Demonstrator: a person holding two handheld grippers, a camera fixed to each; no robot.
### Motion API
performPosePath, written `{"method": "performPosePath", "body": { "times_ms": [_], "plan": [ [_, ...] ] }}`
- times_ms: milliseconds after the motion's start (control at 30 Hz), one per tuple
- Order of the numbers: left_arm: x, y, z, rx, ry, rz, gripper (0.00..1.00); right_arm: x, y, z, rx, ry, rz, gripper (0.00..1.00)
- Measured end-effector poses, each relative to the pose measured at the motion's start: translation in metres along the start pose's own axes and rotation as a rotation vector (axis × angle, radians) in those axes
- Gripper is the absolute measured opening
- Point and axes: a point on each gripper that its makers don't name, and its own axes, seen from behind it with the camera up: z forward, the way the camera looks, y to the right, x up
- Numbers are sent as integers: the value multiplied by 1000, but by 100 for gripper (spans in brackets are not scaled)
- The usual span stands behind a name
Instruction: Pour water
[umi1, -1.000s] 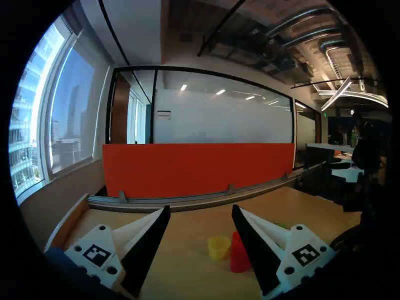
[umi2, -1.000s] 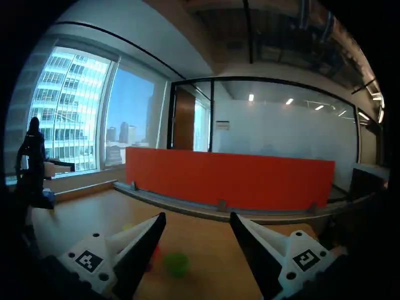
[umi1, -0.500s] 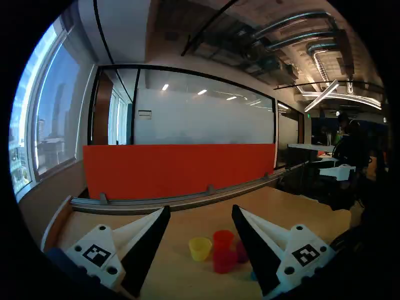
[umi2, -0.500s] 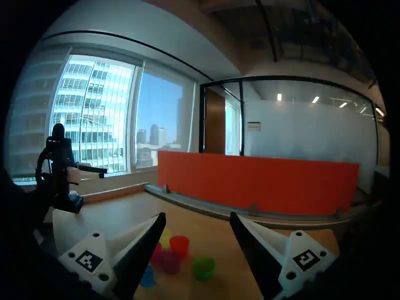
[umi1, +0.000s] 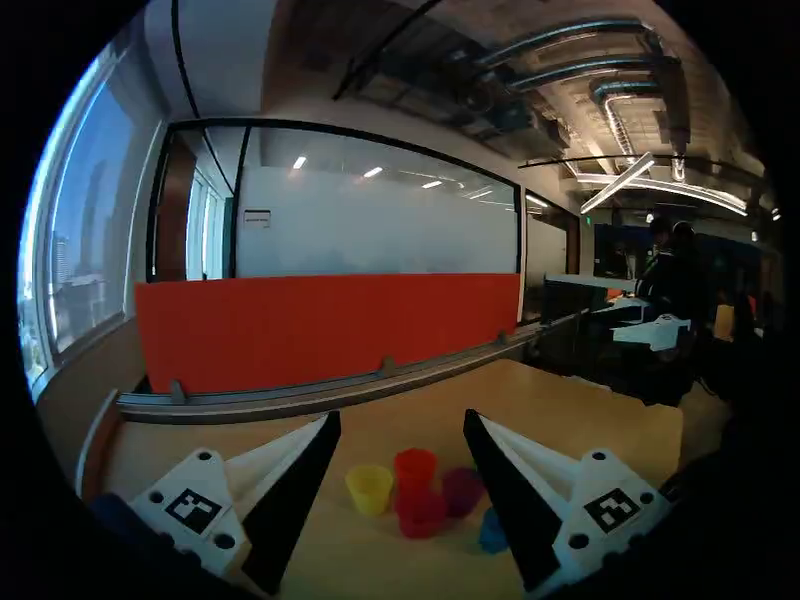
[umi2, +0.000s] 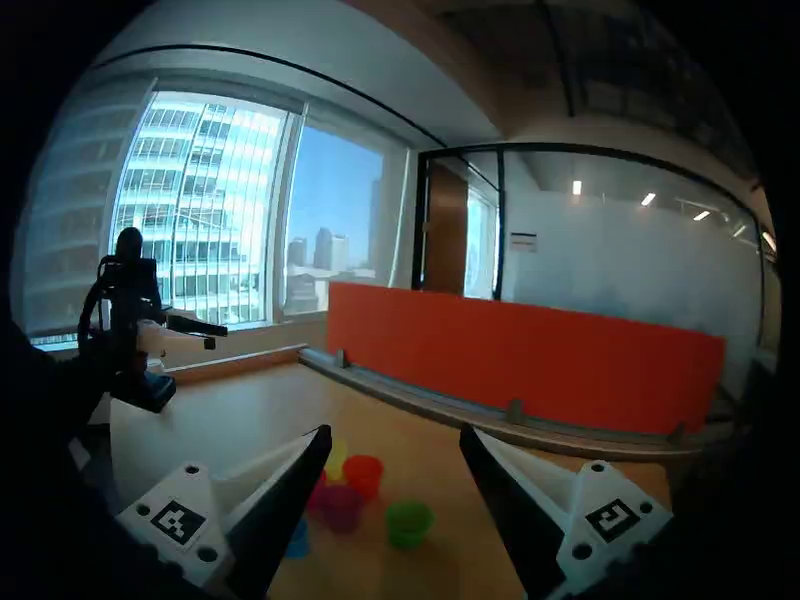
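Observation:
Several small plastic cups stand clustered on the wooden table (umi1: 590, 420). In the left gripper view I see a yellow cup (umi1: 369, 488), a red cup (umi1: 415, 470), a purple cup (umi1: 462, 490) and a blue cup (umi1: 492, 530), all just beyond my left gripper (umi1: 400, 440), which is open and holds nothing. In the right gripper view the red cup (umi2: 362, 475), purple cup (umi2: 340, 505), green cup (umi2: 409, 522) and blue cup (umi2: 297, 540) lie ahead of my open, empty right gripper (umi2: 395, 432). The left gripper (umi2: 185, 330) hangs above the table at the far left.
An orange partition panel (umi1: 320, 325) on a metal rail runs along the table's far edge, with a glass wall behind it. Large windows (umi2: 210, 230) line the left side. People (umi1: 670, 270) stand by desks at the far right of the left gripper view.
Both views have swung so that the cup cluster sits more centrally between the fingers, and more cups have come into sight. Both grippers stay open.

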Motion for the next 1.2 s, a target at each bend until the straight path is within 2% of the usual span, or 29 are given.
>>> {"method": "performPosePath", "body": {
  "times_ms": [200, 600, 867, 1200],
  "plan": [
    [-8, 13, 2, -51, -24, -2, 91, -12, 0, 0, 17, -42, -7, 99],
    [-24, 25, 8, -116, -51, 18, 91, -29, 4, 1, 31, -97, -7, 99],
    [-37, 37, 11, -165, -62, 36, 91, -47, 4, 4, 39, -143, -19, 99],
    [-65, 45, 17, -199, -107, 64, 91, -64, 5, 9, 46, -175, -18, 99]
  ]
}}
